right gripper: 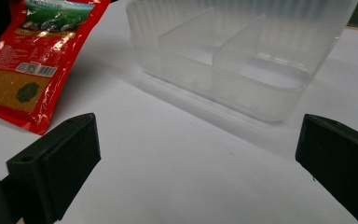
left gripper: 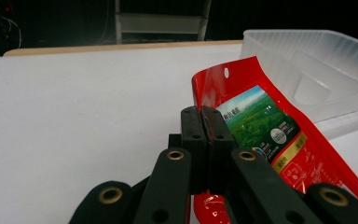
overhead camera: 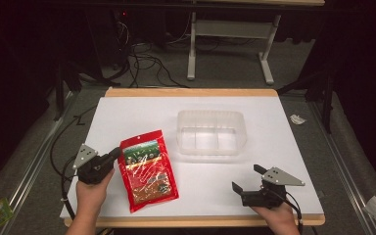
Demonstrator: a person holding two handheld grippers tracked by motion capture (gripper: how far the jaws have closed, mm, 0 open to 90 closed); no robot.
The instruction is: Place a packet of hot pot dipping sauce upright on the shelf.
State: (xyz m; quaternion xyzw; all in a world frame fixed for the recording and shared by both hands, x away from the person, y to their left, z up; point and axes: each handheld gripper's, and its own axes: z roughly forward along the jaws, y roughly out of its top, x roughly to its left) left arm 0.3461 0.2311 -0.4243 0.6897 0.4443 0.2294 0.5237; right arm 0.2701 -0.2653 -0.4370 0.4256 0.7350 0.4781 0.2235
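The left gripper (overhead camera: pixel 111 156) pinches the left edge of the red snack pouch (overhead camera: pixel 148 169), fingers pressed together on the film, so the lift looks underway; most of the pouch lies on the white surface (overhead camera: pixel 127 112). Next it likely needs carrying right to the clear divided container (overhead camera: pixel 210 133). The right gripper (overhead camera: pixel 247 181) waits, fingers spread.

black tool (overhead camera: pixel 117 153), grey plate (overhead camera: pixel 84 155)

Dim room around a white-topped, wood-edged table (overhead camera: pixel 127 105)

Grey carpeted floor (overhead camera: pixel 225 66) surrounds it; a pale metal desk frame (overhead camera: pixel 230 29) stands behind, tangled black cables (overhead camera: pixel 147 63) beside it, crumpled white paper scraps (overhead camera: pixel 297 119) at right.
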